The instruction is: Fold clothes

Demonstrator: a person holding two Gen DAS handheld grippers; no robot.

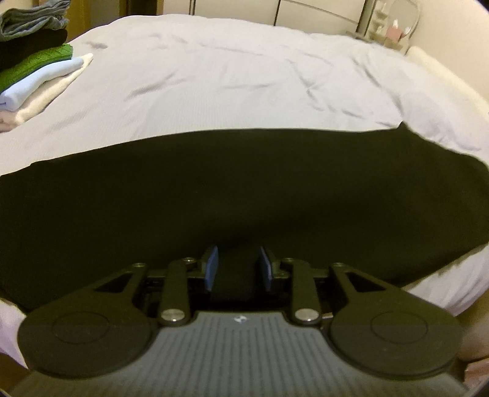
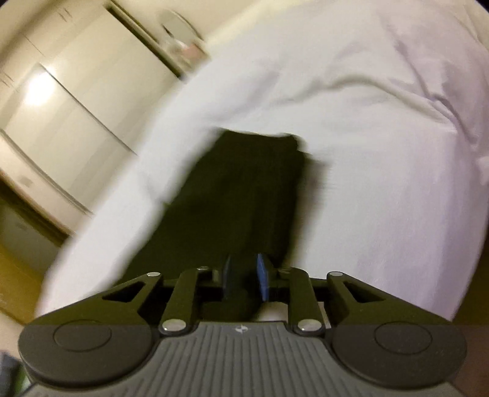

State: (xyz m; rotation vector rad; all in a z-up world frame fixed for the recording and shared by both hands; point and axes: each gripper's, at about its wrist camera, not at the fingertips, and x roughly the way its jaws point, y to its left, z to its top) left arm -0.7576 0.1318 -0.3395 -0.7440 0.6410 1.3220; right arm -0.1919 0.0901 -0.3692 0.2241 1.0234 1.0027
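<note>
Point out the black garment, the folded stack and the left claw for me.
black garment [image 1: 244, 189]: left wrist view, middle of the spread cloth.
folded stack [image 1: 36, 61]: left wrist view, green layer.
left claw [image 1: 237, 267]: left wrist view, midway between blue pads.

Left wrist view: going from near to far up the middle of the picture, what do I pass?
Tongs → black garment spread across the bed → bare white bedsheet → pale cupboard doors at the back.

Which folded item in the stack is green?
The green towel, sandwiched between the black piece above and the light blue one below.
</note>
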